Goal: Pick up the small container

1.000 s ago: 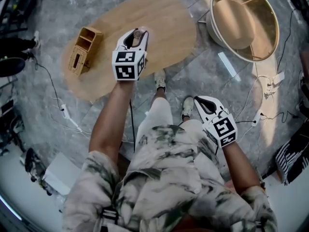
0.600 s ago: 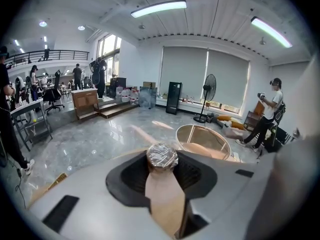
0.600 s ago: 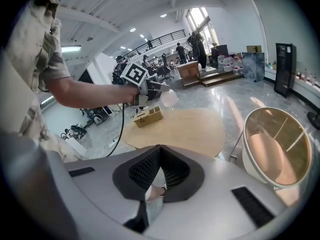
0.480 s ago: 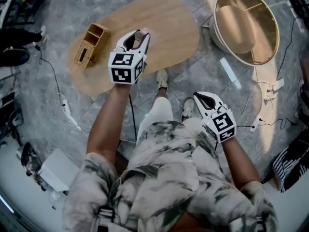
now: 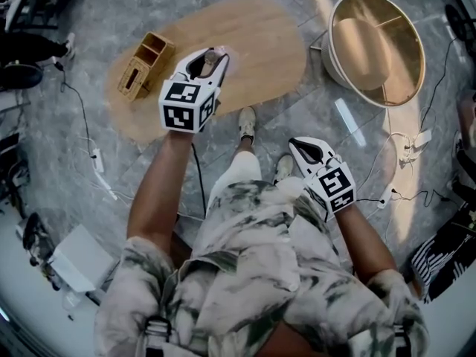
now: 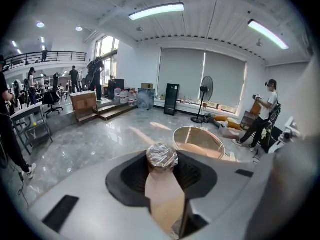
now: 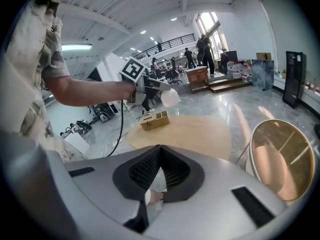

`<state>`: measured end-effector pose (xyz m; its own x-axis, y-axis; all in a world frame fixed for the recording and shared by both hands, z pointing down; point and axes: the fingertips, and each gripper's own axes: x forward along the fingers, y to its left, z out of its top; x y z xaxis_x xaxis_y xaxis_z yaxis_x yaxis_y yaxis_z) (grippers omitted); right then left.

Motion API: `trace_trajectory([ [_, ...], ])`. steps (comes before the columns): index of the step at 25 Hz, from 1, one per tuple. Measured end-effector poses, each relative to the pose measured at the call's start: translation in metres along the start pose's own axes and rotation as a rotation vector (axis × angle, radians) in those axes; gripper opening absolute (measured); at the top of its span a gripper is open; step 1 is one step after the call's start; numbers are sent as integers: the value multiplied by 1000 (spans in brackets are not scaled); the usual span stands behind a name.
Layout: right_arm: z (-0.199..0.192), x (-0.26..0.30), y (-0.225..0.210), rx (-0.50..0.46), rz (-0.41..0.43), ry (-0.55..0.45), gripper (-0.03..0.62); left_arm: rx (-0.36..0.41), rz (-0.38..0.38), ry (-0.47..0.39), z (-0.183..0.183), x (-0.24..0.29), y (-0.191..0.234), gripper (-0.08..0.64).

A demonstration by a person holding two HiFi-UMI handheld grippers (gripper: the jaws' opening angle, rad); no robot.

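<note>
One oval wooden table (image 5: 260, 43) lay below my left gripper (image 5: 213, 58), whose jaws clamped the small container (image 6: 161, 157) between them, clear of the table, while my right gripper (image 5: 297, 146) hung off to its right, jaws together, empty.

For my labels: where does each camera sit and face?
Head view: on the head, facing steeply down at the wooden table; arms, legs, left gripper, right gripper show.
Left gripper view: on that gripper, looking along fingers shut on the small container.
Right gripper view: on that gripper, facing the table; left arm shows.
Shared with head view: table, wooden organizer.
</note>
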<state>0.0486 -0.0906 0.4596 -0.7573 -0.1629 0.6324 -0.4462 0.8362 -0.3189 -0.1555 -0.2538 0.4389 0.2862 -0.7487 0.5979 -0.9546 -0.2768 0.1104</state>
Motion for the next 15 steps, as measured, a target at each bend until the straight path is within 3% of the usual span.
trace_trajectory([
  [15,26,-7,19,-66,17,-18,21,-2,-4,-3,6,-49,-6,150],
])
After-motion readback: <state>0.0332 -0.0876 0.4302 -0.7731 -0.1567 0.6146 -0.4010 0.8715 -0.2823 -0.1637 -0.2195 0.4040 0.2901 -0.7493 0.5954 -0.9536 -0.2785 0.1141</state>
